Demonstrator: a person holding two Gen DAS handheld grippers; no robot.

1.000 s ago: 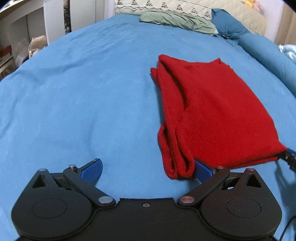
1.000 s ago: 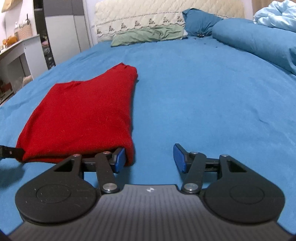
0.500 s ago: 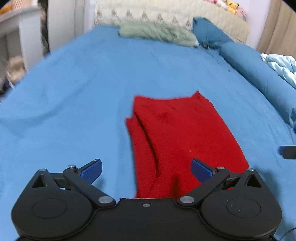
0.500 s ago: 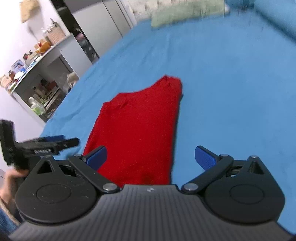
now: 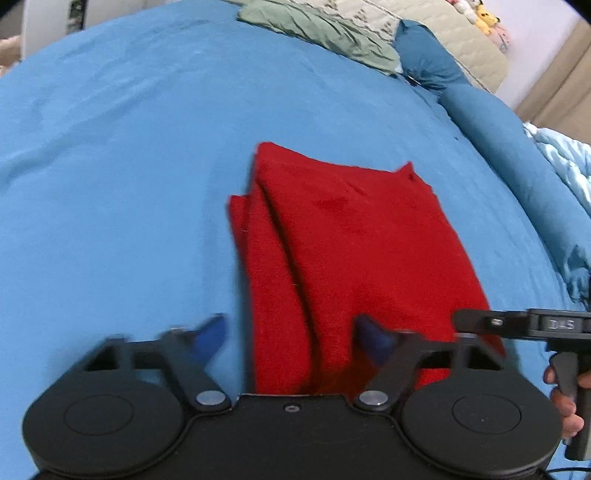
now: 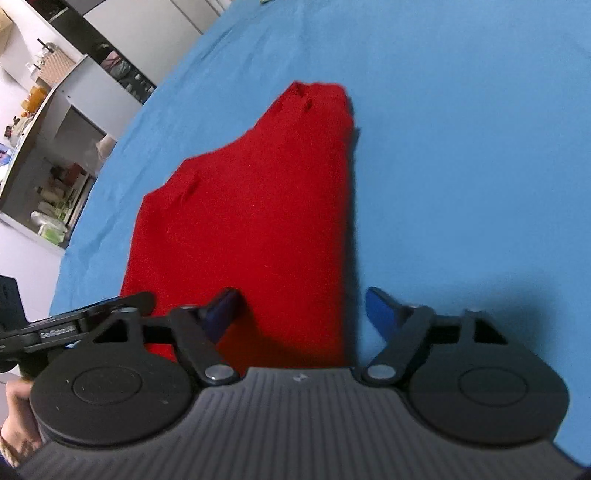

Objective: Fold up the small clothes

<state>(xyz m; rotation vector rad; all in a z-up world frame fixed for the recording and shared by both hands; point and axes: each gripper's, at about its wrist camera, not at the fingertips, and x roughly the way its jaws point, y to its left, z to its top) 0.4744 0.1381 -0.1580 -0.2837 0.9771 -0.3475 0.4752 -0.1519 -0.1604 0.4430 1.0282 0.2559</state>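
Observation:
A red knit garment [image 5: 351, 251], folded into a long rectangle, lies flat on the blue bedsheet [image 5: 129, 166]. My left gripper [image 5: 290, 332] hovers over its near left edge. Its jaws are closing with the folded edge showing between the blue pads [image 5: 212, 332], which press on nothing. My right gripper [image 6: 303, 301] hangs over the garment's [image 6: 251, 221] near right edge. Its jaws are closing too, straddling that edge without touching it. Each view shows the other gripper at the side, the right one [image 5: 517, 323] and the left one [image 6: 74, 321], held by a hand [image 5: 565, 402].
A green pillow [image 5: 325, 29], a dark blue pillow [image 5: 424, 62] and a blue bolster [image 5: 517, 155] lie at the head of the bed. A pale blue quilt [image 5: 565, 162] lies at the right. Shelves with small items [image 6: 55, 192] stand beside the bed.
Both grippers have left the garment's near corners and swung inward over its near end. Their jaws stand narrower than half a second ago. The garment lies flat and unmoved.

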